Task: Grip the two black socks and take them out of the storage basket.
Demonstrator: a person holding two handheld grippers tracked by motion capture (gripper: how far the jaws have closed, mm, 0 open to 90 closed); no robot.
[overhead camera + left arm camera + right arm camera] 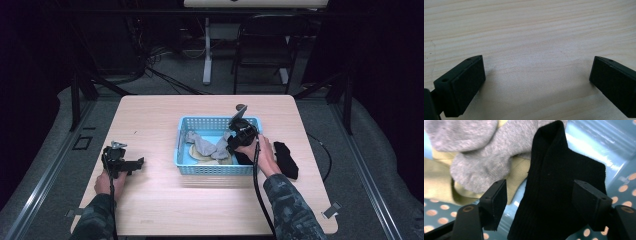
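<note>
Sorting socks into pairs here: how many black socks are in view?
2. One black sock lies in the blue basket, between the open right claw's jaws. The other black sock lies on the table right of the basket. More could be hidden.

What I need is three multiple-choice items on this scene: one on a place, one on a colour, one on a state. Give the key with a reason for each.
1. Where does the loose black sock lie relative to the basket?
A. Inside it
B. On the table, to its right
C. Under it

2. What colour is the basket?
A. Red
B. Blue
C. White

3. How do the jaws of the left gripper stand?
A. Shut on a sock
B. Open over bare table
C. Shut on nothing

Key:
1 B: the sock lies on the wood beside the basket's right wall.
2 B: the basket's latticed walls are blue.
3 B: the left gripper view shows the jaws wide apart with bare wood between them.
</note>
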